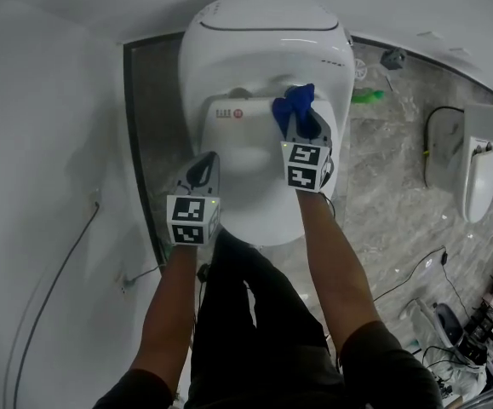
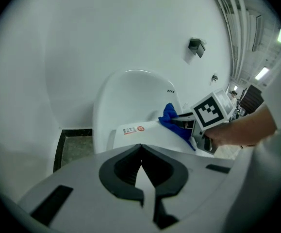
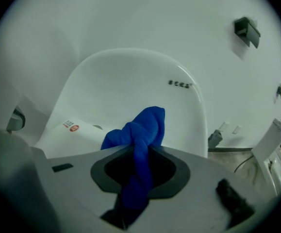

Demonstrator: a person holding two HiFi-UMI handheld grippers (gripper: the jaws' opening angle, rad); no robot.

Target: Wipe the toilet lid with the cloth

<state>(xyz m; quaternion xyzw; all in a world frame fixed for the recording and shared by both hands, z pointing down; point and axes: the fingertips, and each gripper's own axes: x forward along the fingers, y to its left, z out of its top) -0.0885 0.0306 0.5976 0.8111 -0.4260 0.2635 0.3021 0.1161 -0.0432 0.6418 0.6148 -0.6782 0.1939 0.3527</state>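
The blue cloth (image 3: 141, 130) was pinched tight in the right tool (image 1: 304, 128), its bunched end poking out ahead of the tips; it lay on or just over the far part of the toilet lid (image 1: 246, 173). The left tool (image 1: 204, 167) hung to that tool's left, jaws together on nothing. The wad looked small; I'd say a hard push could pull it free, or let bare tips scrape the lid.

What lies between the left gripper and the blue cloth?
Only the white surface of the toilet, with a small red-marked label on it. The head view shows this stretch from the left gripper to the cloth.
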